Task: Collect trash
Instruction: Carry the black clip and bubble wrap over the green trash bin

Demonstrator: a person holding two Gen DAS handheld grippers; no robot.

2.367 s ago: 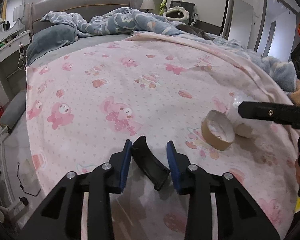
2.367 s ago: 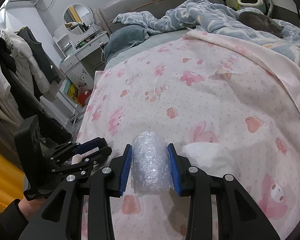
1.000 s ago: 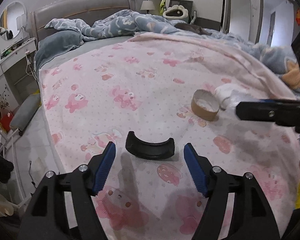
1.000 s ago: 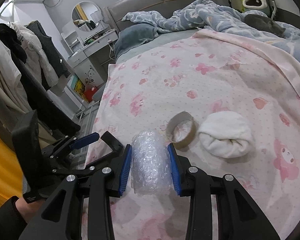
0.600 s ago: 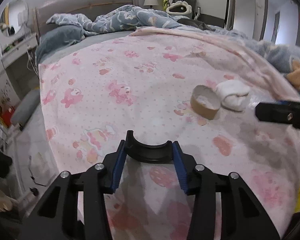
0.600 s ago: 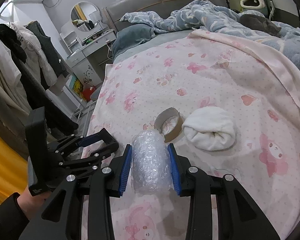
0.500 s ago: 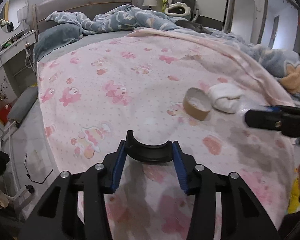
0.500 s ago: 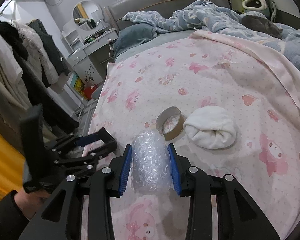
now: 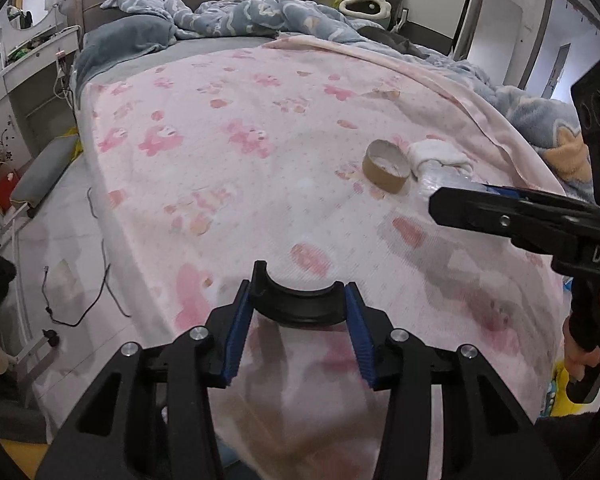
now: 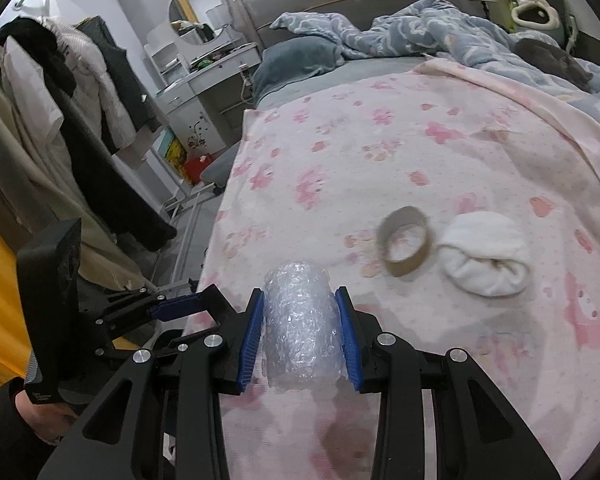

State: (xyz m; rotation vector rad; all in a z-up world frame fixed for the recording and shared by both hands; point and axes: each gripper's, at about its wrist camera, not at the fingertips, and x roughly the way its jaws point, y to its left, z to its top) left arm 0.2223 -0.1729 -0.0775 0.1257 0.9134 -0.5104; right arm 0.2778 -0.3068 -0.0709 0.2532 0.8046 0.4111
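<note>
1. two grippers are recorded above a bed covered by a pink printed blanket (image 9: 260, 128).
2. left gripper (image 9: 298, 334): closed on a curved black plastic piece (image 9: 298, 306), which is clamped by its two ends between the blue pads (image 9: 236, 338); it is held over the near edge of the blanket.
3. right gripper (image 10: 300, 332): closed on a bubble wrap roll (image 10: 300, 324), which is pinched on both sides and held above the blanket.
4. cardboard tape core (image 10: 406, 240): laid on the blanket, apart from both grippers.
5. rolled white cloth (image 10: 484, 258): laid just beside the tape core, on its right in the right wrist view; contact cannot be told.
6. blue patterned duvet (image 9: 236, 12): bunched at the head of the bed.
</note>
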